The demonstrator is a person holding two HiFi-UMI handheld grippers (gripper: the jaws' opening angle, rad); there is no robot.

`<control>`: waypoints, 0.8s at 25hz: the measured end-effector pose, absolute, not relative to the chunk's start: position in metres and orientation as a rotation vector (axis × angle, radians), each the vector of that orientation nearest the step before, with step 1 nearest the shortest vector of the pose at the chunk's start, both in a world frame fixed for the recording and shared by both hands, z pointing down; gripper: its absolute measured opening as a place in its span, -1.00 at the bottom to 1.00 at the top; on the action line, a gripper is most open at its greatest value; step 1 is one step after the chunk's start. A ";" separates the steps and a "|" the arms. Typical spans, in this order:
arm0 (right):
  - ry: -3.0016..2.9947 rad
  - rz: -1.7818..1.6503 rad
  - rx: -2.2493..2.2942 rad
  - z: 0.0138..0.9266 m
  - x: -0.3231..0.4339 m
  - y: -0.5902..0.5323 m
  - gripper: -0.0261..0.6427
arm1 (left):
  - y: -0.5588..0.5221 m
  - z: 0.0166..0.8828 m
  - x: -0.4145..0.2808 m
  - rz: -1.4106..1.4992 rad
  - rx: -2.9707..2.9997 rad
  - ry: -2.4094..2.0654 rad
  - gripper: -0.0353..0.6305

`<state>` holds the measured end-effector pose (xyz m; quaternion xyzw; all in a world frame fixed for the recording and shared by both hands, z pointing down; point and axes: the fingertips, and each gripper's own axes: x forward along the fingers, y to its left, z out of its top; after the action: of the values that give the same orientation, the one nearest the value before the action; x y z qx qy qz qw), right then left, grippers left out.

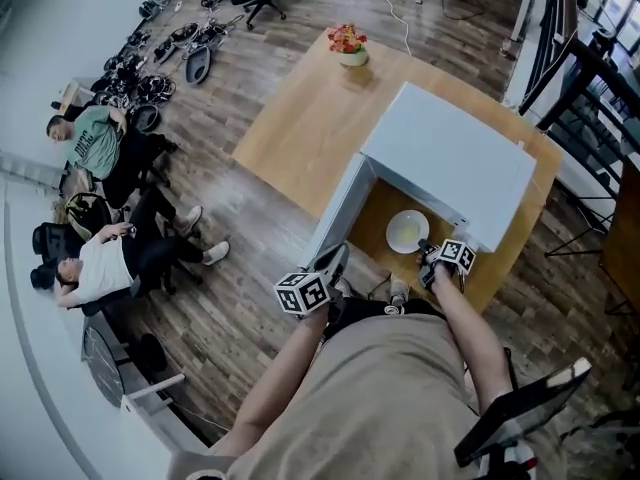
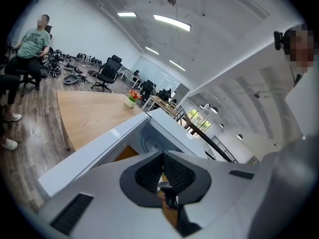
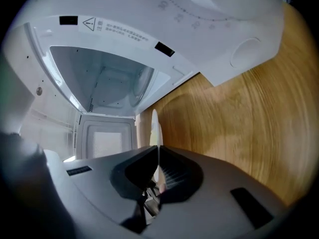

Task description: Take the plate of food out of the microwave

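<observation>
Standing on a light wooden counter (image 1: 300,128), a boxy white microwave (image 1: 450,158) has its white door (image 1: 338,213) swung fully open toward the person's left. The round white plate (image 1: 405,231) is outside the cavity, just in front of the opening and over bare wood, between the door and the microwave's front corner. The right gripper (image 1: 430,255) meets the plate's near rim. In the right gripper view its fingers are drawn narrow on that rim, and the plate (image 3: 154,126) shows edge-on as a thin pale sliver running up from between them. Whether it touches the counter (image 3: 239,113) or is lifted off it cannot be told. A faint yellowish tint shows on the plate, but the food itself cannot be made out. Same view: the lit, empty-looking white cavity (image 3: 109,78) lies beyond, with the door's window (image 3: 107,143) beside it. The left gripper (image 1: 335,261) sits low by the door's outer edge, apart from the plate. In the left gripper view its fingers are pressed together with nothing between them, and the door's long white edge (image 2: 89,153) crosses just ahead. A small pale pot of red-orange flowers (image 1: 348,46) stands at the counter's far end, well apart from the microwave. Two people sit off to the left, on the dark plank floor side, near a scatter of black gear.
</observation>
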<state>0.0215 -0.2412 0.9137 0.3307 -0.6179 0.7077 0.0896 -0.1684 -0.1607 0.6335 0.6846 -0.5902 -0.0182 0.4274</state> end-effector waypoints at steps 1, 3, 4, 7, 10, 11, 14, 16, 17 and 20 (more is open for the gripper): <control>-1.832 2.089 0.994 0.917 0.020 -0.241 -0.87 | -0.159 0.633 -0.169 -0.048 1.705 -1.479 -0.88; -1.825 2.035 1.017 0.922 0.019 -0.241 -0.87 | -0.156 0.632 -0.169 -0.058 1.698 -1.483 -0.88; -1.824 1.996 1.027 0.925 0.020 -0.240 -0.87 | -0.154 0.632 -0.169 -0.062 1.694 -1.482 -0.88; -1.828 1.867 1.022 0.931 0.018 -0.238 -0.87 | -0.152 0.636 -0.164 -0.061 1.684 -1.476 -0.88; -1.831 1.778 0.979 0.932 0.009 -0.235 -0.65 | -0.152 0.638 -0.159 -0.059 1.680 -1.464 -0.88; -1.831 1.756 0.970 0.931 0.005 -0.234 -0.52 | -0.152 0.638 -0.159 -0.060 1.680 -1.462 -0.88; -1.840 1.705 0.973 0.931 -0.001 -0.231 -0.16 | -0.154 0.637 -0.160 -0.060 1.687 -1.457 -0.88; -1.849 1.682 0.987 0.931 0.000 -0.231 0.06 | -0.158 0.635 -0.159 -0.065 1.695 -1.454 -0.88; -1.853 1.673 0.994 0.930 0.001 -0.233 0.19 | -0.161 0.634 -0.158 -0.070 1.698 -1.453 -0.88; -1.873 1.638 1.012 0.921 0.006 -0.237 0.27 | -0.165 0.628 -0.157 -0.086 1.708 -1.454 -0.88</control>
<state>0.0060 -0.2366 0.9206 0.3670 -0.6794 0.5939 0.2258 -0.1565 -0.1652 0.6282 0.6856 -0.5836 -0.0345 0.4338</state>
